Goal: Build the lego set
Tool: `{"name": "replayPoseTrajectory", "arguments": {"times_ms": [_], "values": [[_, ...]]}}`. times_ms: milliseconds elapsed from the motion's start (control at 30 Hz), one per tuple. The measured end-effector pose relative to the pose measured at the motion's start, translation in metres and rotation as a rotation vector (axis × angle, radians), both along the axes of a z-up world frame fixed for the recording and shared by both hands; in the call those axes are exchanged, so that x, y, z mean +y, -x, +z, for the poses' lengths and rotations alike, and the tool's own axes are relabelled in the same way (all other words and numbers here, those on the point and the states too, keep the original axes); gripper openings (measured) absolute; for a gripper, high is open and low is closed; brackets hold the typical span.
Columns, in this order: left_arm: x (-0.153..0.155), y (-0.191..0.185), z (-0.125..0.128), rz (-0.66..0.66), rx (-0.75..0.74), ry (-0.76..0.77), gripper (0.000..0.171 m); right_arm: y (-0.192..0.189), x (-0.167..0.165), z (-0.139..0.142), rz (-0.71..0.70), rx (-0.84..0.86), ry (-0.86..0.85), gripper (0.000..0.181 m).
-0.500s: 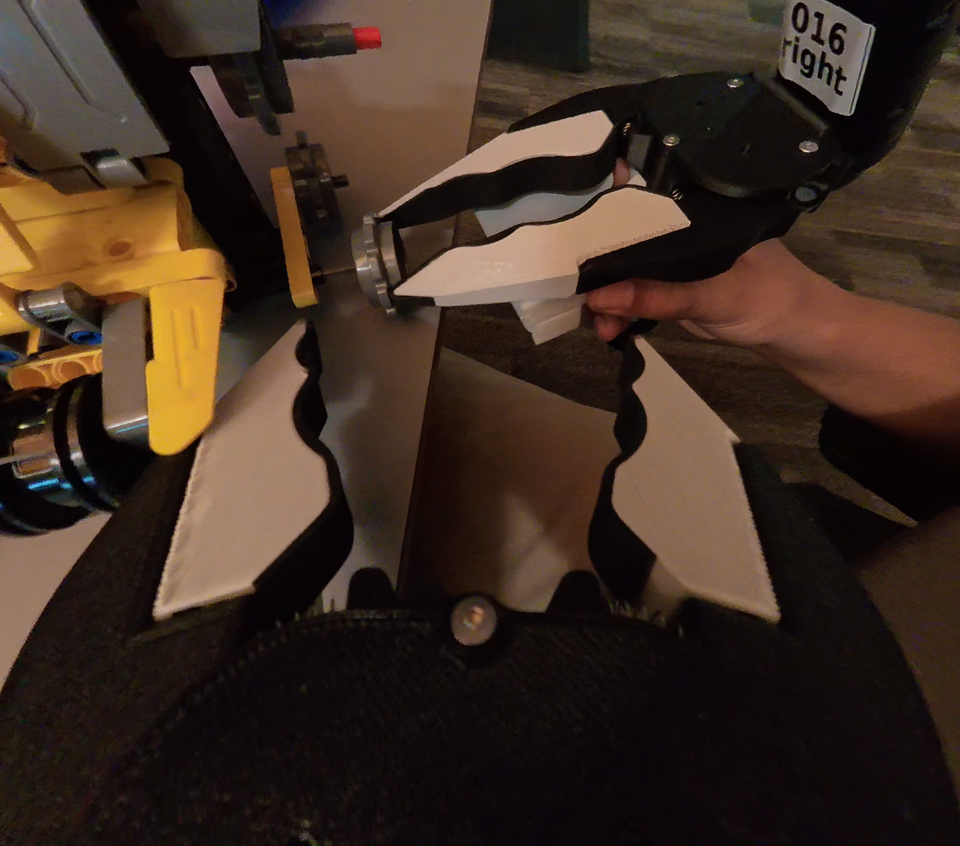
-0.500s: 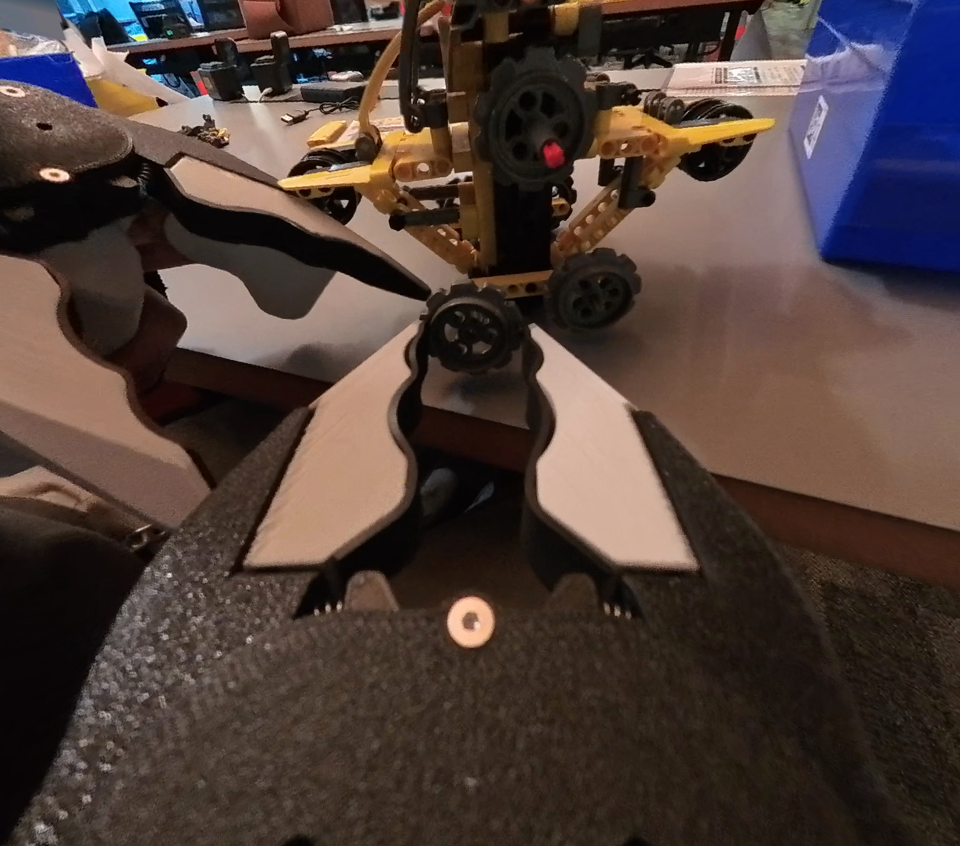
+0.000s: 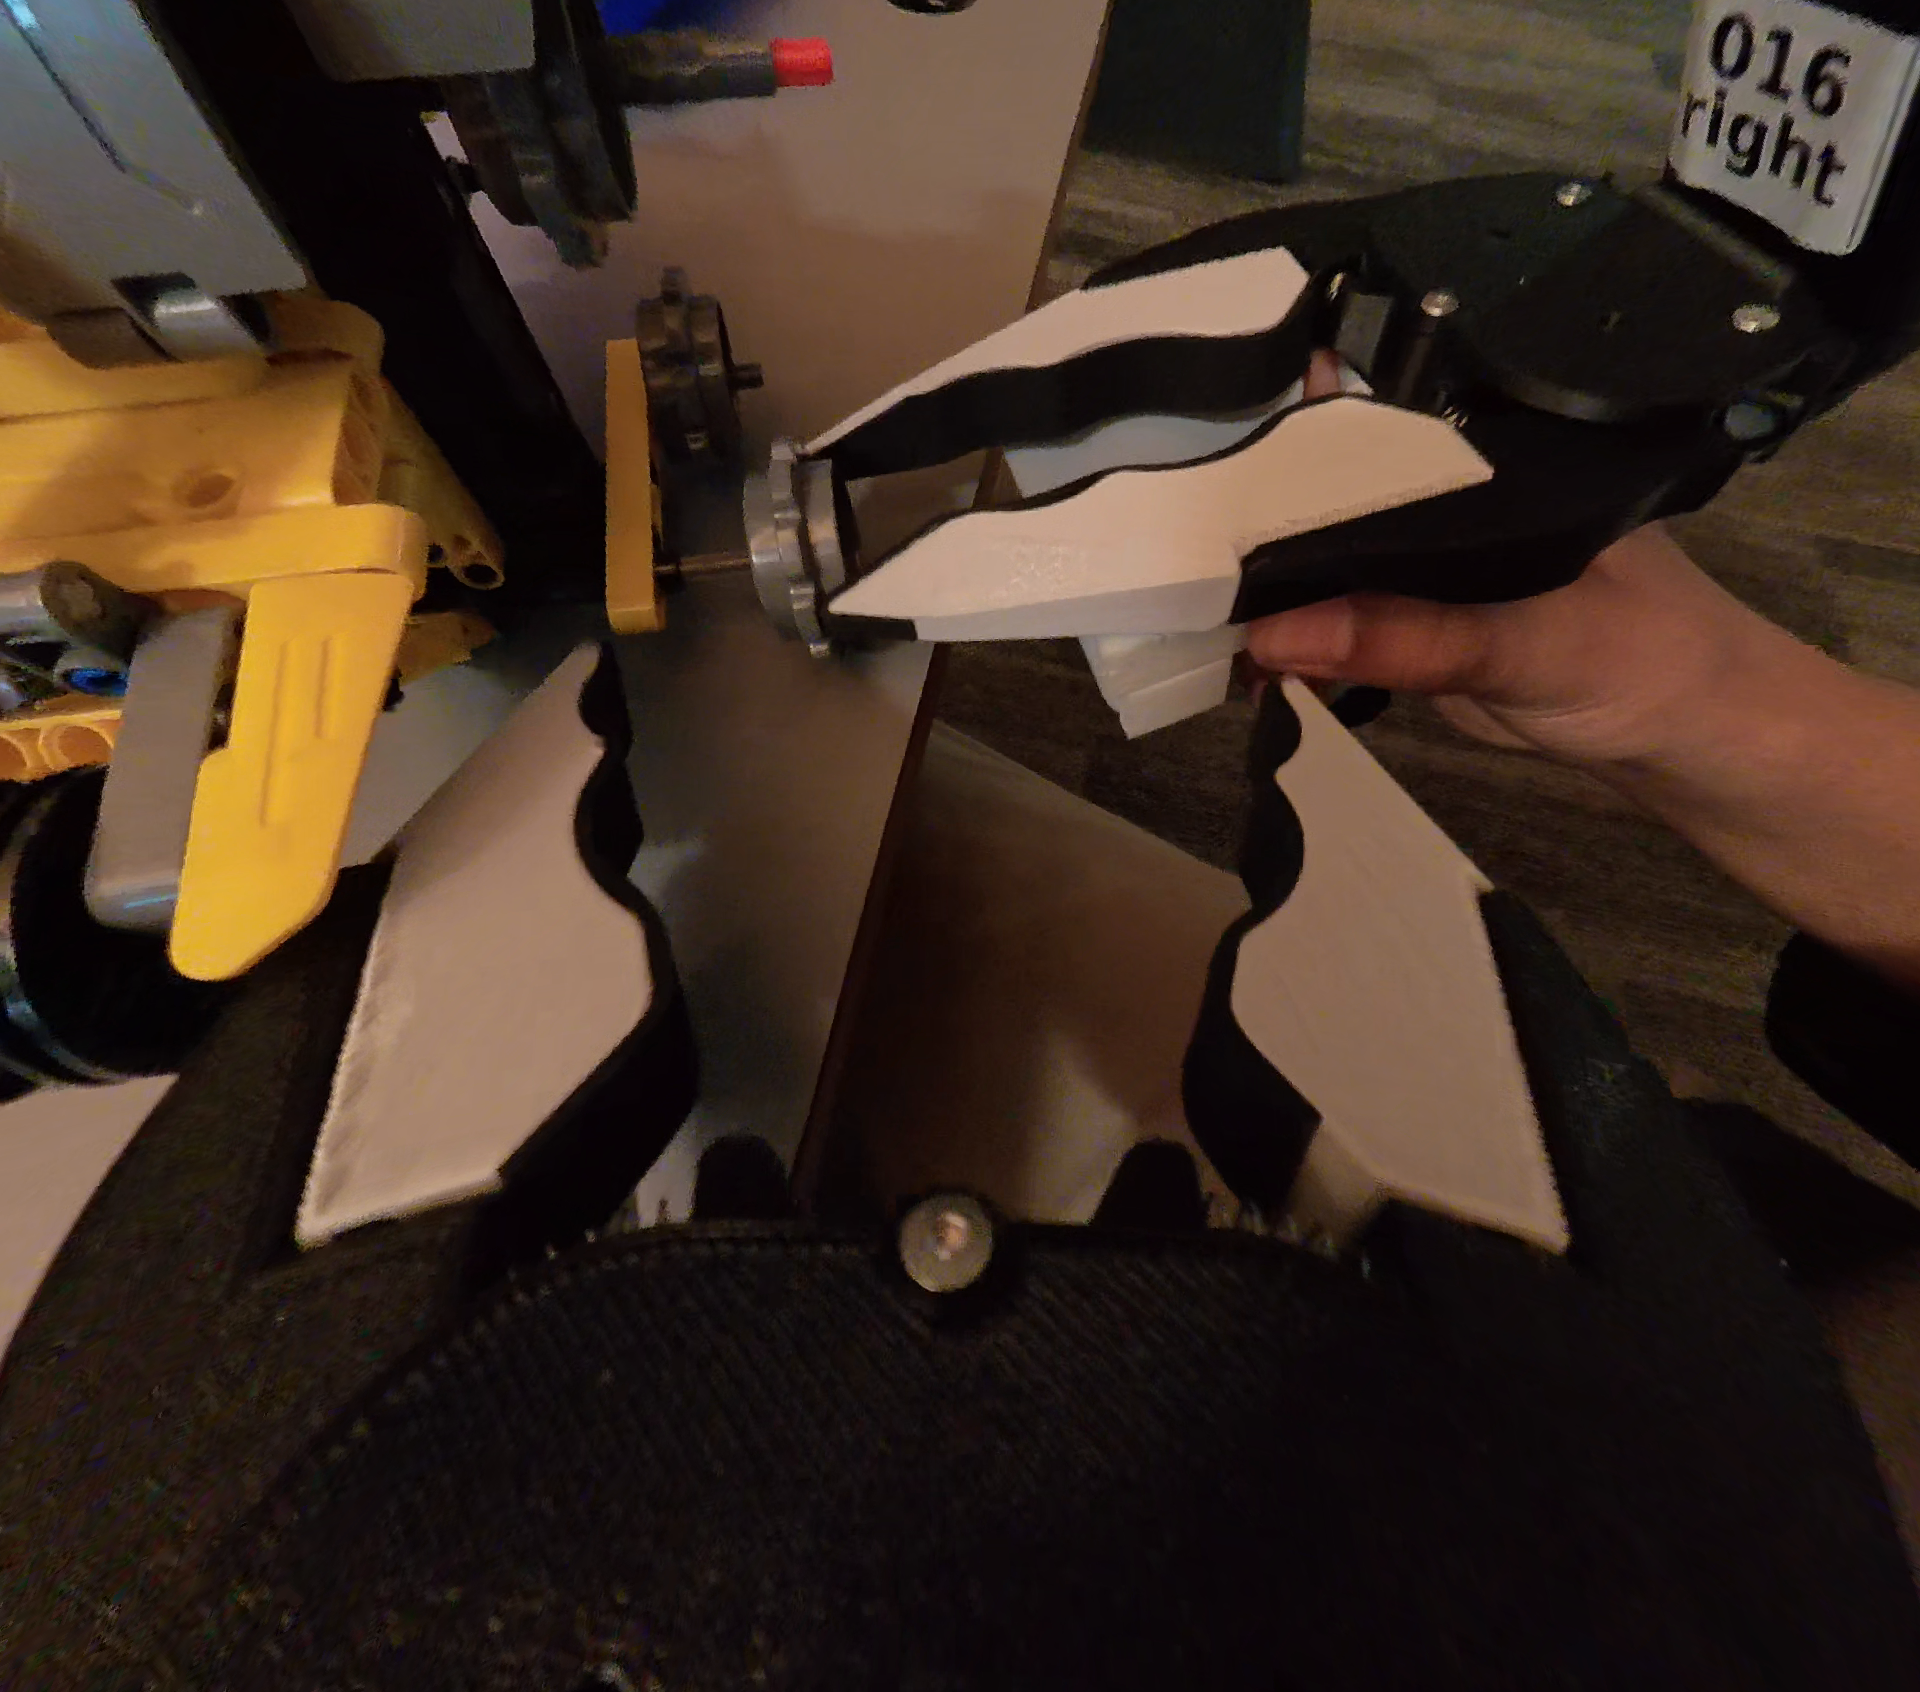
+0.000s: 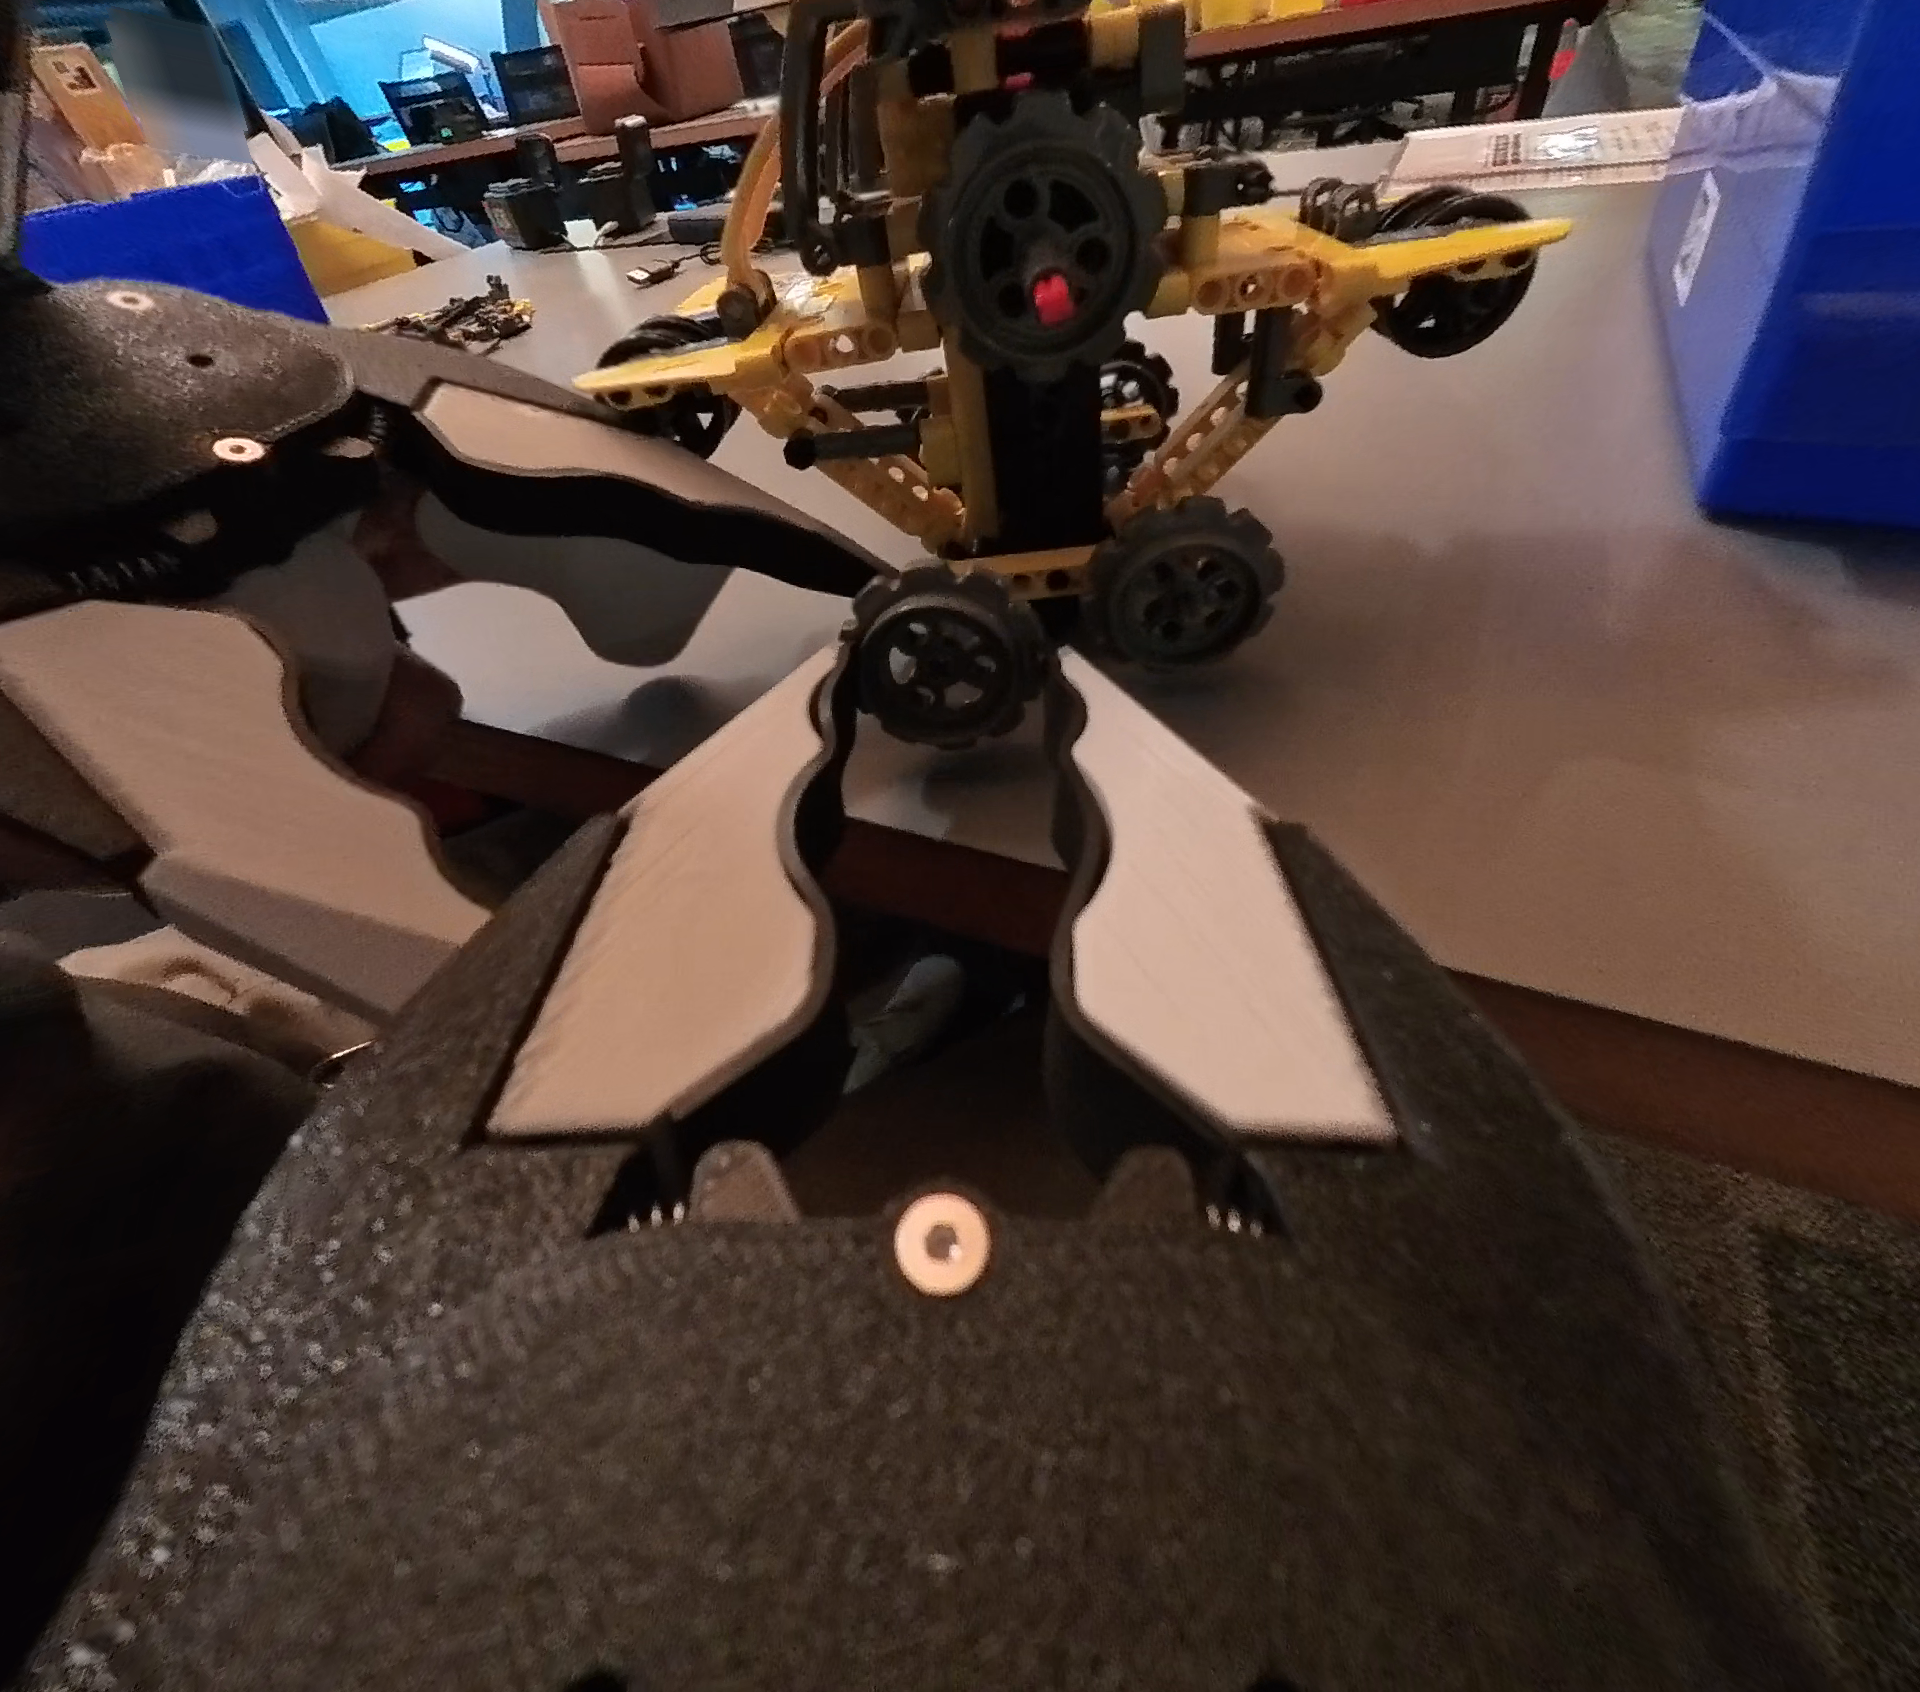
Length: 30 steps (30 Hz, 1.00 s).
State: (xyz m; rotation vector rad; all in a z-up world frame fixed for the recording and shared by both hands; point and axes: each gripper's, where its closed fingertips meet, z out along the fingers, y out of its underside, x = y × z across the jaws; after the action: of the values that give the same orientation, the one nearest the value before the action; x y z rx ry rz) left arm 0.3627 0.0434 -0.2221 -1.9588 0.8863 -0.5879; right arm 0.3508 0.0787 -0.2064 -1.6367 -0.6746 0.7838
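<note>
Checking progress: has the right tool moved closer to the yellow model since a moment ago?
No. The right tool, shut on the small wheel, keeps the same gap from the yellow beam.

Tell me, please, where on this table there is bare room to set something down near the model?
The grey tabletop is bare between the yellow and black brick model and the blue bin, forward to the table's front edge. It is crowded at the model's near corner, where the right gripper clamps a small wheel and the open left gripper sits alongside.
</note>
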Motion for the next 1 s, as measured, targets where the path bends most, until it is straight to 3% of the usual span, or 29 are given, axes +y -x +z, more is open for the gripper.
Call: {"name": "replayPoseTrajectory", "arguments": {"times_ms": [433, 867, 1000], "values": [[0.002, -0.004, 0.011, 0.023, -0.116, -0.085, 0.114, -0.003, 0.002, -0.003, 0.093, 0.038, -0.037, 0.036], [-0.006, -0.007, 0.013, -0.011, -0.131, -0.147, 0.115, -0.003, -0.002, 0.010, 0.201, 0.251, -0.021, 0.035], [-0.006, -0.007, 0.015, -0.015, -0.159, -0.134, 0.113, -0.002, -0.001, 0.010, 0.209, 0.239, 0.007, 0.036]]}}
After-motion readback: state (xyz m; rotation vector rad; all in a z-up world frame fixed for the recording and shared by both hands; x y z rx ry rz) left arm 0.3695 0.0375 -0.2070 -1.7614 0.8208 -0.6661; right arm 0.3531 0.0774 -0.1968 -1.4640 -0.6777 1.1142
